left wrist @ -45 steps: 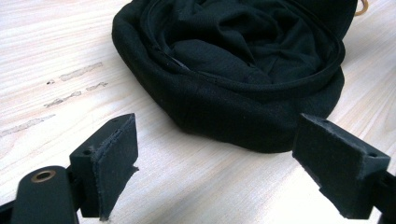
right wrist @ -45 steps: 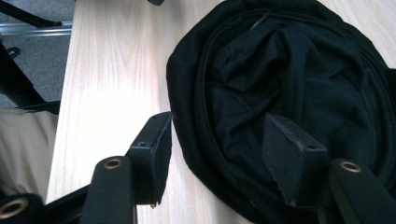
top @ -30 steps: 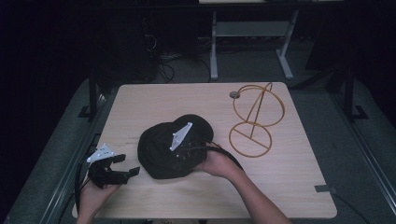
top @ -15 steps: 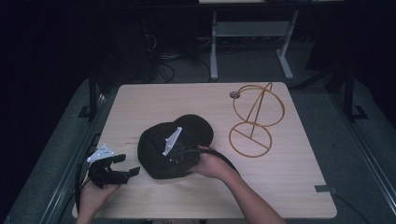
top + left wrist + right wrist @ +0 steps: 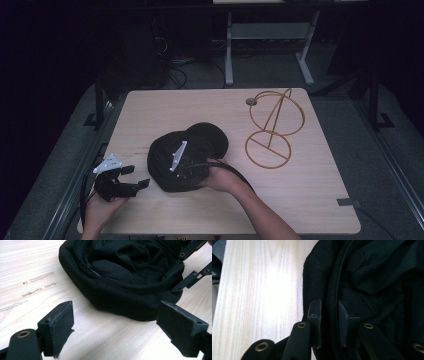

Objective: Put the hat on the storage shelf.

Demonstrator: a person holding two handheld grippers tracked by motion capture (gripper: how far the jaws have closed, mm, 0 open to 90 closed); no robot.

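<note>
The black cap [image 5: 185, 160] lies in the lower middle of the high view, hollow side up, its long axis running toward the upper right (brim [image 5: 207, 137] end). The right gripper [image 5: 329, 315] has just been closing and now pinches its rim; the left gripper [image 5: 117, 327] stays released at lower left.

Matt black cloth cap [image 5: 175, 160] on pale, smooth wood-grain table [image 5: 310, 200]; thin golden metal wire stand [image 5: 274, 127]
</note>
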